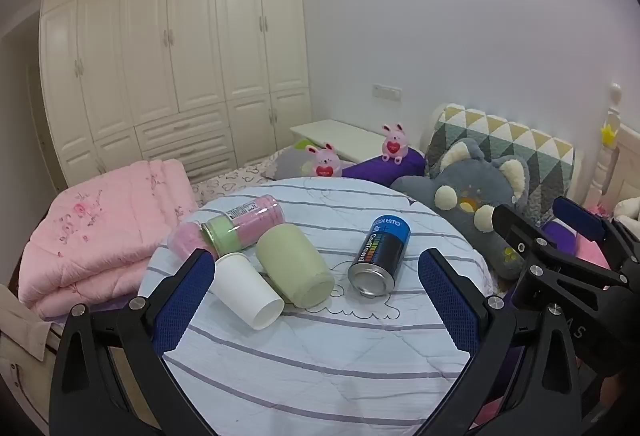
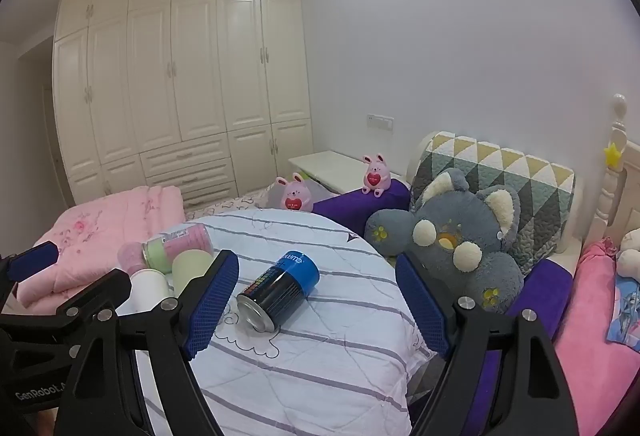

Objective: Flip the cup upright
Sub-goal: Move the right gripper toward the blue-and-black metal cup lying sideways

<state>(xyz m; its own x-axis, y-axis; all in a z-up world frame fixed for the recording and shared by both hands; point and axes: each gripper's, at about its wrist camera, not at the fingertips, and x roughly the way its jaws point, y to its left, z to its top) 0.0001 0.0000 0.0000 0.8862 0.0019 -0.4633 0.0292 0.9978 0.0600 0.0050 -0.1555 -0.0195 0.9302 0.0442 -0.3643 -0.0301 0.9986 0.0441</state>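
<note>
A white paper cup [image 1: 246,291] lies on its side on the round striped table [image 1: 320,356], mouth toward me. A pale green cup [image 1: 295,266] lies on its side right of it, touching it. Both show partly in the right wrist view: the white cup [image 2: 149,290] and the green cup [image 2: 191,265], behind the right gripper's left finger. My left gripper [image 1: 316,300] is open and empty, just in front of the two cups. My right gripper [image 2: 316,306] is open and empty, over the table's right half near a can.
A blue and black can [image 1: 380,256] lies on its side right of the cups, also in the right wrist view [image 2: 280,290]. A pink and green jar [image 1: 240,226] lies behind the cups. A folded pink quilt [image 1: 100,236] is at left. A grey plush toy [image 1: 472,208] is at right.
</note>
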